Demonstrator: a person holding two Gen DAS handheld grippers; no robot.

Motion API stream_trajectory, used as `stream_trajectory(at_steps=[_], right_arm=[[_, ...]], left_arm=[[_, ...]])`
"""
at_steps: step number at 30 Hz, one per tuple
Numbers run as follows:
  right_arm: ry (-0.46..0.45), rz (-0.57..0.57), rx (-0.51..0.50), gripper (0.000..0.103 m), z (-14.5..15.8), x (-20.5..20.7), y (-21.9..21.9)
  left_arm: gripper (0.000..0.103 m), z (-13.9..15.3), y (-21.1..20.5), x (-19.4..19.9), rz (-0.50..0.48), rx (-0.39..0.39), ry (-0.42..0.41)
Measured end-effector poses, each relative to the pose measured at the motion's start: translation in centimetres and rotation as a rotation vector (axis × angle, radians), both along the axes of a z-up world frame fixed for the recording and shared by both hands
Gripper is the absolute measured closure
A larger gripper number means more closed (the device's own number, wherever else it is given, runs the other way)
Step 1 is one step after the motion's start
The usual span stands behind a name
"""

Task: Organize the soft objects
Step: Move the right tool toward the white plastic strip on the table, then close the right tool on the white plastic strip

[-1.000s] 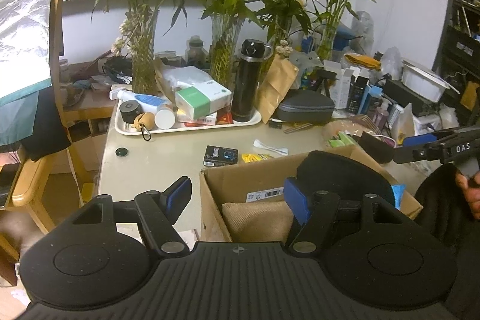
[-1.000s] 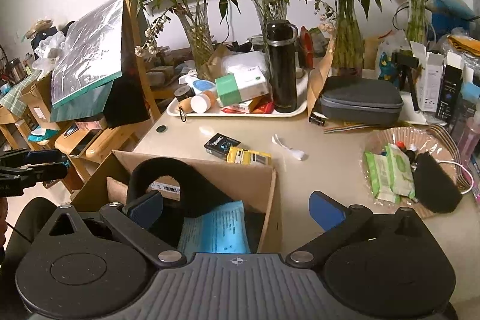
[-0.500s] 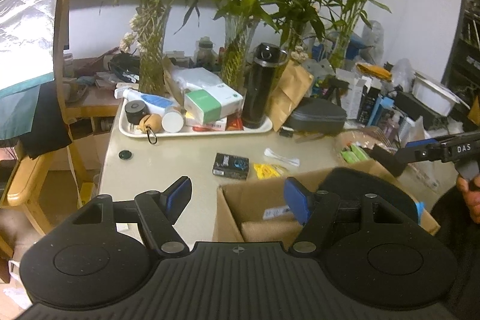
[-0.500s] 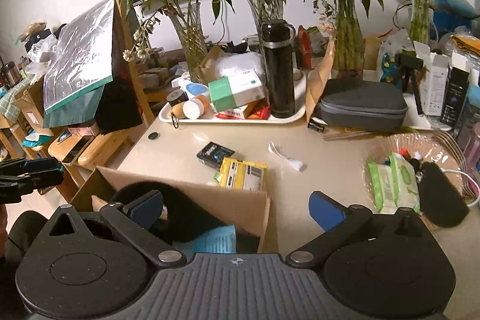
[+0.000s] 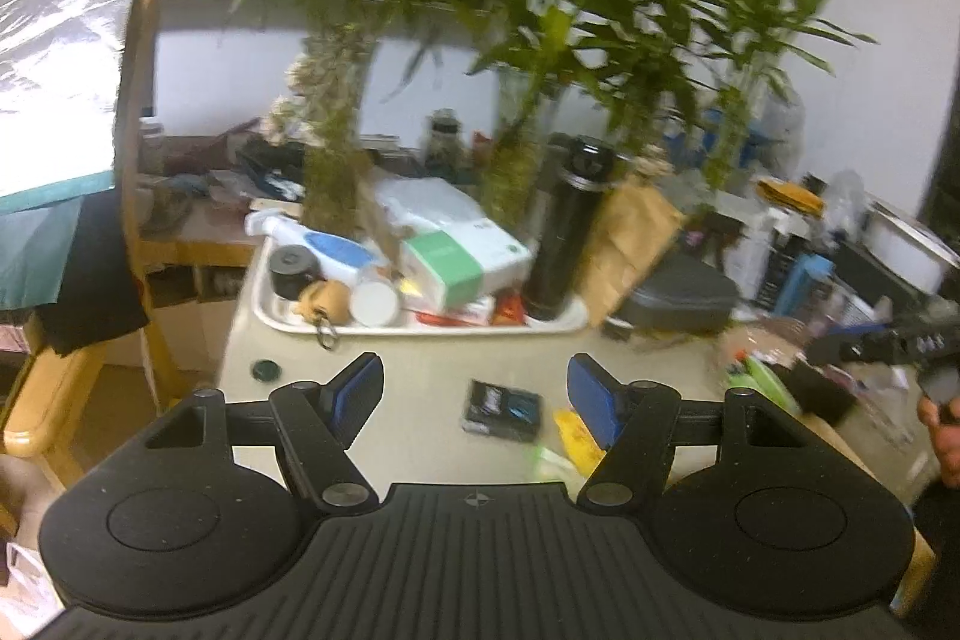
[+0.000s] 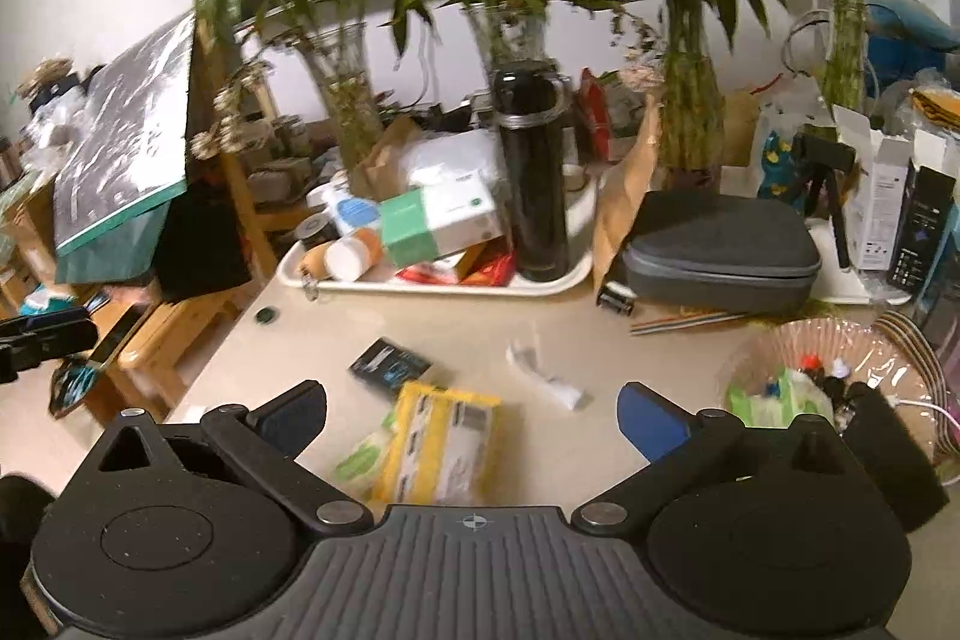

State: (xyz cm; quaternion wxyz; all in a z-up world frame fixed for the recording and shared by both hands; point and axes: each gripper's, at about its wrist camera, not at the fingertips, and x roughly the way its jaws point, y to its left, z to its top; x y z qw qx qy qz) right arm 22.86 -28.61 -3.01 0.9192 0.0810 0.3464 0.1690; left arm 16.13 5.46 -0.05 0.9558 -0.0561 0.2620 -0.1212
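**Both grippers hang spread and empty over the desk's near edge.**

Your left gripper [image 5: 474, 388] and your right gripper [image 6: 471, 415] hold nothing. The soft yellow pack [image 6: 441, 439] lies right in front of your right gripper, between its jaws and just past them, near the desk's [image 6: 456, 334] near edge. Its long side runs away from you. A green pack [image 6: 363, 460] touches its left side. Your right hand is nearer, I think; from your left gripper the yellow pack [image 5: 579, 436] sits off to the right, half hidden. Only the right view shows the whole pack and the bowl [image 6: 780, 346] of wipes by the right edge. Only the left view shows your hand [image 5: 945, 436].
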Motion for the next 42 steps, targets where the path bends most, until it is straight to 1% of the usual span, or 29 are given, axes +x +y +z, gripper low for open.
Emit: stream_trajectory(at_steps=[2, 5, 10, 15, 18, 20, 23, 26, 29, 32, 35, 36, 39, 42], right_arm=[[-0.008, -0.034, 0.019, 0.001, -0.8, 0.9, -0.4], [-0.02, -0.069, 0.023, 0.001, -1.7, 1.7, -0.8], [-0.025, -0.052, 0.001, 0.001, -2.4, 2.8, -0.4], [-0.017, -0.055, -0.023, 0.001, -3.4, 4.4, -0.7], [-0.02, -0.066, -0.038, 0.001, -3.8, 5.2, -0.8], [-0.022, -0.066, -0.051, 0.001, -4.2, 5.8, -0.9], [-0.023, -0.053, -0.081, 0.001, -4.9, 6.9, -0.7], [-0.048, -0.028, -0.118, 0.001, -5.7, 8.0, -0.2], [-0.084, -0.007, -0.188, 0.001, -6.7, 9.1, 0.8], [-0.097, 0.038, -0.223, 0.002, -7.9, 10.3, 1.6], [-0.093, 0.081, -0.265, 0.011, -9.1, 11.4, 2.3], [-0.087, 0.092, -0.276, 0.012, -9.4, 11.7, 2.5], [-0.069, 0.117, -0.28, 0.015, -10.3, 12.6, 2.8], [-0.061, 0.131, -0.276, 0.016, -11.0, 13.4, 2.9]], left_arm=[[0.036, -0.4, 0.4, 1.4, 0.018, -0.022, 0.003], [0.036, -1.3, 0.8, 3.3, 0.045, -0.024, 0.009], [0.036, -3.0, 0.9, 5.6, 0.051, -0.021, 0.021], [0.036, -4.9, 1.0, 6.7, 0.087, -0.04, 0.034], [0.036, -6.0, 1.2, 7.0, 0.12, -0.019, 0.048], [0.036, -6.5, 1.5, 7.3, 0.126, -0.007, 0.07], [0.036, -7.2, 1.8, 7.5, 0.129, -0.008, 0.097], [0.036, -7.5, 1.7, 7.7, 0.127, 0.016, 0.106], [0.036, -7.6, 1.5, 7.6, 0.134, 0.046, 0.093], [0.036, -7.7, 1.4, 7.6, 0.152, 0.071, 0.078], [0.036, -7.9, 1.5, 7.8, 0.167, 0.082, 0.076], [0.036, -7.9, 1.6, 7.8, 0.172, 0.079, 0.074], [0.036, -8.0, 1.8, 7.9, 0.182, 0.064, 0.066], [0.035, -8.2, 1.6, 8.2, 0.192, 0.07, 0.072]])
